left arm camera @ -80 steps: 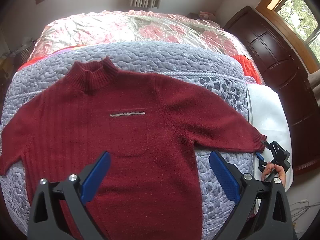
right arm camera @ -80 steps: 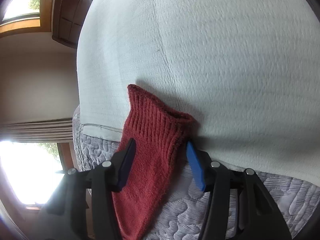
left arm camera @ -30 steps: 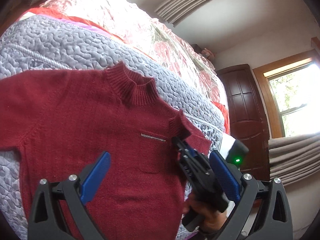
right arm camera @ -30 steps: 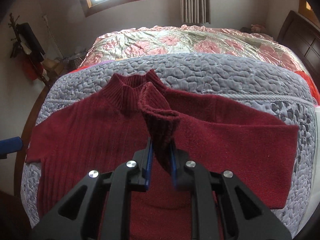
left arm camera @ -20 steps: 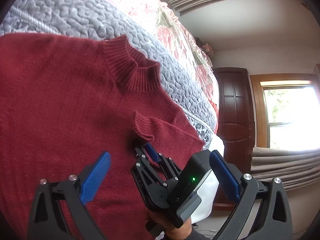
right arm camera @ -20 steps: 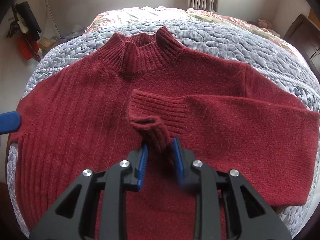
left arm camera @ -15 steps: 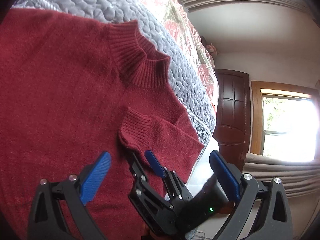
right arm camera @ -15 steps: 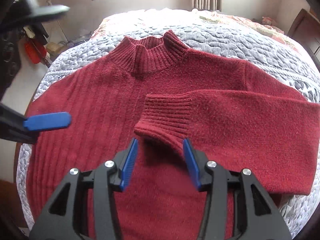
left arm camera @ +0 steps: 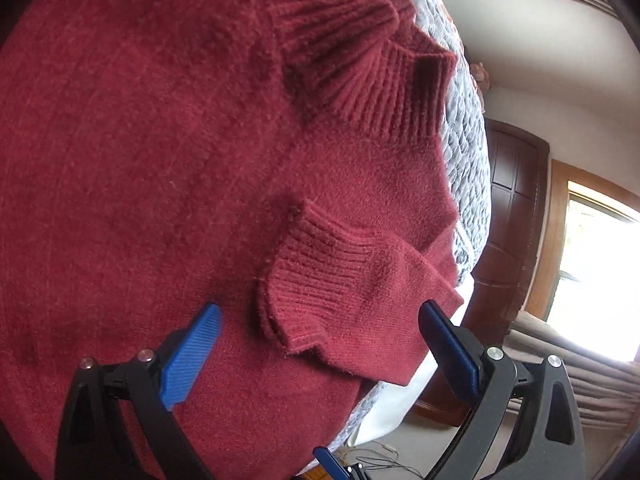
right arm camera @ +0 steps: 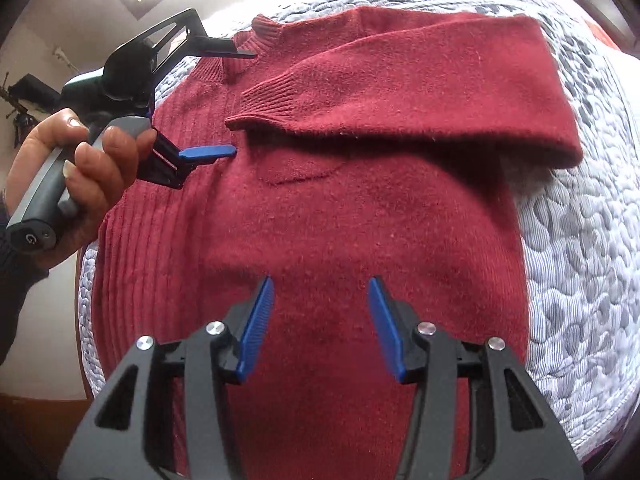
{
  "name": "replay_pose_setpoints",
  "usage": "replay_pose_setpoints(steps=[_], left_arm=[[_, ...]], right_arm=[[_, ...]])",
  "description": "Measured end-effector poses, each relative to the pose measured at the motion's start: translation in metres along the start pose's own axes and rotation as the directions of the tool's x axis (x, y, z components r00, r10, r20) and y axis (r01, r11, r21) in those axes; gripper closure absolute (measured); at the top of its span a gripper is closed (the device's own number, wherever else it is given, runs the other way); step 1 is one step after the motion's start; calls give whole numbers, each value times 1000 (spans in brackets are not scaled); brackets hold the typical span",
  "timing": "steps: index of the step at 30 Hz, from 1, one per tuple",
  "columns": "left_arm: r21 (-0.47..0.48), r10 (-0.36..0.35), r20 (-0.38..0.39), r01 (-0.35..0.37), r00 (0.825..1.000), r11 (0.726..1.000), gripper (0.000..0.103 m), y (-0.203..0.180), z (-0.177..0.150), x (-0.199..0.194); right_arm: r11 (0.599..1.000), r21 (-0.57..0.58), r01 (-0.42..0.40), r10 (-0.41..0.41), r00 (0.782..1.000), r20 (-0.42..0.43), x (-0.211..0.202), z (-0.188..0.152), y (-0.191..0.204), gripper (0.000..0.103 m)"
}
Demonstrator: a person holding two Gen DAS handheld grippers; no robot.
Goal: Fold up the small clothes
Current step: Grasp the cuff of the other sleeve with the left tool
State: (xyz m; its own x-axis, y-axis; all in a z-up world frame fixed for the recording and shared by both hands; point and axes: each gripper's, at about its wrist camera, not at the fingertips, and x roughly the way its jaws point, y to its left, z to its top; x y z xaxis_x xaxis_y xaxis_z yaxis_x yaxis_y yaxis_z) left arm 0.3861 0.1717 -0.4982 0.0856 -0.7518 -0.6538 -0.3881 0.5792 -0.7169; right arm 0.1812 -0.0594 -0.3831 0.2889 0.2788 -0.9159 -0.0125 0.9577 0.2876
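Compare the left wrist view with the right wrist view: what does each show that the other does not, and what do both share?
Only the left wrist view shows the dark wooden door and the bright window. Only the right wrist view shows the hand holding the left claw, and the sweater's lower body. Both show the red sweater, its sleeve cuff folded across the chest, the ribbed collar, the grey quilt, and open blue-padded claws, the right claw holding nothing.
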Motion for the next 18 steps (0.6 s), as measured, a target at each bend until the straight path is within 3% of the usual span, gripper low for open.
replay_pose_setpoints(steps=[2, 3, 4, 6, 9, 12, 18], left_arm=[[34, 28, 23, -29, 999, 999, 10, -9, 0, -2], [46, 52, 30, -53, 998, 998, 20, -12, 0, -2], [54, 79, 22, -80, 997, 995, 37, -14, 0, 0], [60, 117, -18, -116, 993, 991, 53, -18, 1, 6], [83, 173, -29, -170, 985, 982, 63, -20, 0, 9], [115, 204, -2, -202, 979, 973, 91, -28, -3, 11], [182, 148, 73, -159, 986, 970, 95, -38, -10, -10]], right_arm=[[1000, 25, -11, 11, 1000, 4, -1, -1, -1, 53], [999, 36, -20, 20, 1000, 8, -2, 0, -1, 53], [999, 43, -29, 28, 999, 15, -3, 1, 0, 53], [998, 45, -46, 45, 999, 30, -7, 3, 5, 53], [997, 43, -72, 70, 997, 42, -11, 5, 13, 53], [996, 32, -84, 82, 996, 43, -15, 1, 18, 53], [996, 19, -84, 83, 996, 27, -18, -2, 24, 53]])
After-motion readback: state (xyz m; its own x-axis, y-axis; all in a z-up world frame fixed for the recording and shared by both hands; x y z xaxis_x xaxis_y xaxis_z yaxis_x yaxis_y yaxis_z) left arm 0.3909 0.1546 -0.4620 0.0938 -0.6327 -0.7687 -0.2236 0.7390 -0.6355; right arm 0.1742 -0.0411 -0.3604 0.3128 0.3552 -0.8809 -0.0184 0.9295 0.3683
